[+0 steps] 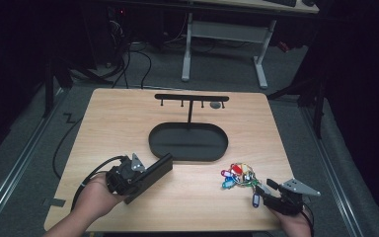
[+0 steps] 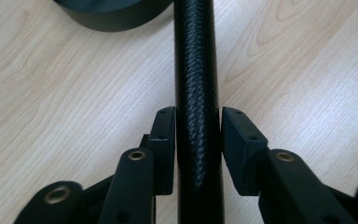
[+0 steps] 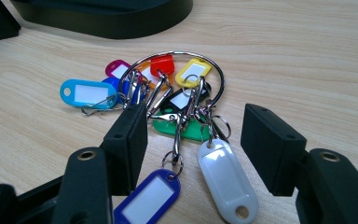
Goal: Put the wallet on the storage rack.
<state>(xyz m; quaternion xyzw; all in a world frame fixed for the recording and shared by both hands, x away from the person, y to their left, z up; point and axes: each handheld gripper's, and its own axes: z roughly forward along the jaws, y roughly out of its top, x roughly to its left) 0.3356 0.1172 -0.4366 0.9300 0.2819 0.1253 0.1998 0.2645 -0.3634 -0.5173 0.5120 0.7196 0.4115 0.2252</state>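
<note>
Your left gripper (image 1: 153,170) sits at the near left of the table (image 1: 108,113), and in its own view a black textured bar (image 2: 198,93) runs straight up between the jaws. The left pad lies against the bar, while the right pad looks just off it, so you cannot tell whether the bar is truly clamped. The bar's near end is cut off at the bottom of that view, and its far end at the top. Beyond it stands a black oval tray (image 1: 188,143) with a hook rack (image 1: 191,98) rising from it; a small grey object by the rack's right end is too small to identify. At the near right, your right gripper (image 1: 262,189) stands open around the bunch of key tags (image 3: 168,100) on its ring, the pads gripping nothing; a blue tag and a white tag lie between the jaws.
</note>
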